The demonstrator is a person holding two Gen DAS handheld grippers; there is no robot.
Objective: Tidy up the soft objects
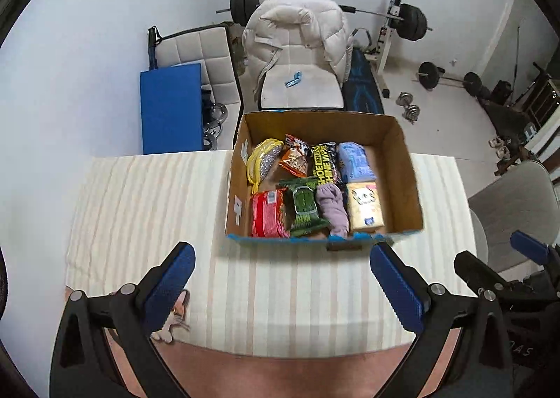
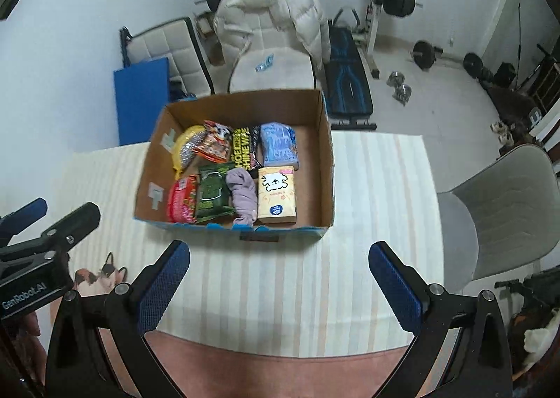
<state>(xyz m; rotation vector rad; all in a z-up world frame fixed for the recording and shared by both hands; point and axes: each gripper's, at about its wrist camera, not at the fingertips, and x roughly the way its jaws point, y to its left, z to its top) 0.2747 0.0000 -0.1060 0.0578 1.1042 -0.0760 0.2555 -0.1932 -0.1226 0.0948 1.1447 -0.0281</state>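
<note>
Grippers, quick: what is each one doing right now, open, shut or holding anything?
Left gripper: jaws wide open, holding nothing, above the striped table short of the cardboard box.
Right gripper: jaws wide open, holding nothing.

We see white walls, a pale floor [image 1: 437, 111], a barbell rack [image 1: 395, 13], and a jacket-draped chair [image 1: 297, 48] beyond the striped table [image 1: 140, 205].

The black wipes pack [image 1: 326, 162] showed only part of its yellow lettering, the rest covered by neighbouring packs. The purple cloth [image 2: 241, 195] hid whatever lay beneath it. The right gripper [image 1: 497, 272] was cut off at the left view's edge; the orange snack bag's [image 2: 214, 143] print was blurred.
</note>
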